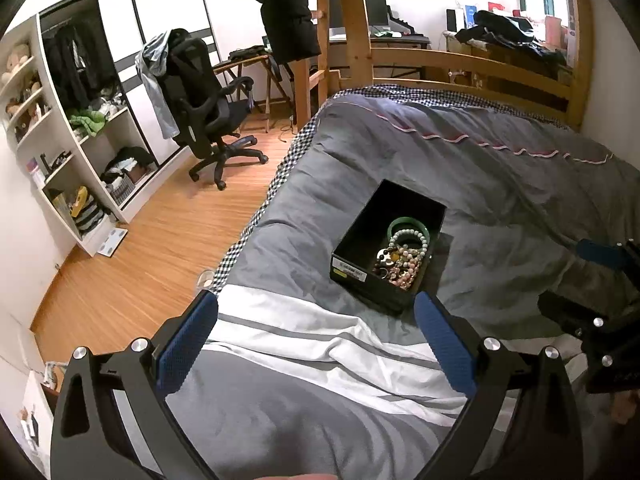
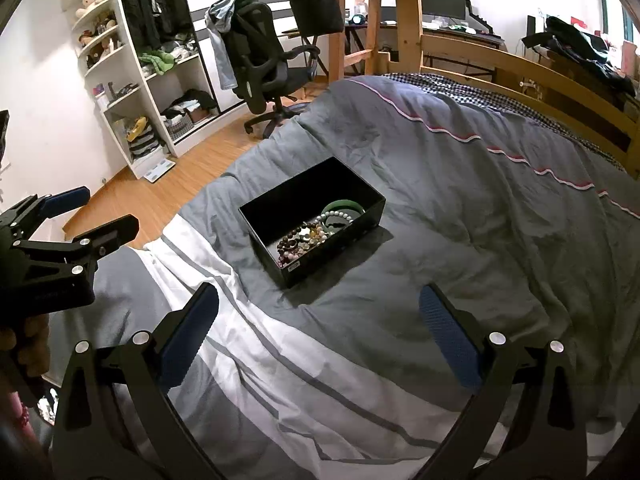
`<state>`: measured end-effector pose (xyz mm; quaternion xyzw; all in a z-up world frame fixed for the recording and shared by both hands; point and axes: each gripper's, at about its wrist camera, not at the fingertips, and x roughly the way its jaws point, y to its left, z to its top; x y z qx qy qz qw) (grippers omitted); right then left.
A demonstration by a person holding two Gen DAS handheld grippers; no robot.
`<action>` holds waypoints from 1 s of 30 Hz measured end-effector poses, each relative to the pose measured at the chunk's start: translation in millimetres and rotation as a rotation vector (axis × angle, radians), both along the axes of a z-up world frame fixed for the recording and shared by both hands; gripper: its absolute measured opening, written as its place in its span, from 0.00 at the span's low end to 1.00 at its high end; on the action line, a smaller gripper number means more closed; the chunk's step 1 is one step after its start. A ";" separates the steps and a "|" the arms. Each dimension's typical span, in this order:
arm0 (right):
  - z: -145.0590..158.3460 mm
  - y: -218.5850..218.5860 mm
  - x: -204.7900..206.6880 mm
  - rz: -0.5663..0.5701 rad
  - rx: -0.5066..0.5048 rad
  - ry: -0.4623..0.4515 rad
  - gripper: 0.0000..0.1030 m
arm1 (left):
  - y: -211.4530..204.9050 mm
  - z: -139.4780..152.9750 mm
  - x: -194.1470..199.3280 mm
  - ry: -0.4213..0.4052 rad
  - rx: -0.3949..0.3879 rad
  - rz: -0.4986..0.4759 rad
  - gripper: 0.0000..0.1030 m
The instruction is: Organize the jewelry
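A black open box (image 1: 362, 236) (image 2: 276, 208) sits on the grey duvet. Inside it lie a green bangle (image 1: 408, 224) (image 2: 344, 205), a white bead bracelet (image 1: 408, 236) (image 2: 340, 215) and several darker bead bracelets (image 1: 400, 268) (image 2: 300, 242), piled toward one end. My left gripper (image 1: 316, 312) hovers open just short of the box, nothing between its blue pads. My right gripper (image 2: 320, 308) is open too, above the duvet in front of the box. Each gripper shows at the edge of the other's view: the right one (image 1: 600, 280), the left one (image 2: 92, 216).
The grey and white striped duvet (image 1: 320, 360) (image 2: 440, 200) covers a wooden-framed bed (image 1: 460, 64). The bed's left edge drops to a wooden floor (image 1: 152, 248). Beyond stand a black office chair (image 1: 208, 112), white shelves (image 1: 80, 152) and a desk with a monitor (image 2: 442, 0).
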<state>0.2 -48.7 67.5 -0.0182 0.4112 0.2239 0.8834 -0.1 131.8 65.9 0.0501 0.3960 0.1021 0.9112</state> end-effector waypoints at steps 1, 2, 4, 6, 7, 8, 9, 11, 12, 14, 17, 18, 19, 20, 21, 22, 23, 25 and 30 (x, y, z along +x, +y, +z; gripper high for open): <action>-0.3 -0.2 0.0 -0.002 0.002 0.000 0.96 | 1.1 -0.1 0.2 0.003 0.002 -0.003 0.94; -0.8 -0.3 -0.1 -0.004 0.004 0.001 0.96 | 1.4 0.1 0.6 0.005 0.004 -0.004 0.94; -1.9 -0.1 0.7 -0.008 0.008 0.007 0.96 | 2.6 -0.6 0.8 0.007 0.008 -0.002 0.94; -2.6 -0.2 1.4 -0.009 0.008 0.009 0.96 | 2.6 -1.1 0.7 0.009 0.004 -0.004 0.94; -2.5 -0.4 1.9 -0.010 0.008 0.010 0.96 | 2.4 -1.0 0.9 0.011 0.004 -0.005 0.94; -2.6 -0.5 2.1 -0.009 0.008 0.011 0.96 | 1.9 -1.6 1.2 0.012 0.005 -0.006 0.94; -2.5 -0.7 2.1 -0.008 0.009 0.011 0.96 | 1.4 -2.0 1.2 0.013 0.007 -0.009 0.94; -2.5 -0.5 2.1 -0.009 0.008 0.009 0.96 | 0.9 -3.0 1.3 0.015 0.012 -0.011 0.94; -2.5 -0.6 2.1 -0.008 0.008 0.009 0.96 | 1.8 -3.0 0.8 0.016 0.015 -0.012 0.94; -2.6 -0.5 2.0 -0.009 0.008 0.011 0.96 | 2.3 -2.2 0.6 0.016 0.023 -0.013 0.94; -2.9 0.1 1.9 -0.008 0.010 0.011 0.96 | 4.9 0.1 -0.4 0.014 0.023 -0.017 0.94; -3.1 0.6 1.8 -0.007 0.010 0.011 0.96 | 6.5 0.7 -1.1 0.012 0.018 -0.014 0.94; -3.8 0.7 1.8 -0.005 0.010 0.012 0.96 | 7.7 1.0 -1.5 0.012 0.012 -0.011 0.94; -4.1 1.9 1.4 0.000 0.010 0.013 0.96 | 7.8 1.2 -1.2 0.012 0.007 -0.008 0.94; -4.3 2.3 1.3 0.003 0.010 0.012 0.96 | 8.3 1.3 -1.3 0.011 0.000 -0.007 0.94; -4.4 3.8 0.6 0.008 0.008 0.009 0.96 | 8.3 1.5 -0.7 0.012 -0.005 -0.007 0.94; -4.8 4.1 0.5 0.010 0.007 0.009 0.96 | 7.9 1.2 -1.0 0.012 -0.008 -0.006 0.94; -5.4 5.4 -0.4 0.015 0.006 0.008 0.96 | 6.1 0.7 -1.7 0.009 -0.004 -0.004 0.94; -5.7 5.6 -1.0 0.013 0.006 0.008 0.96 | 1.6 -1.9 -1.1 0.016 -0.034 -0.021 0.94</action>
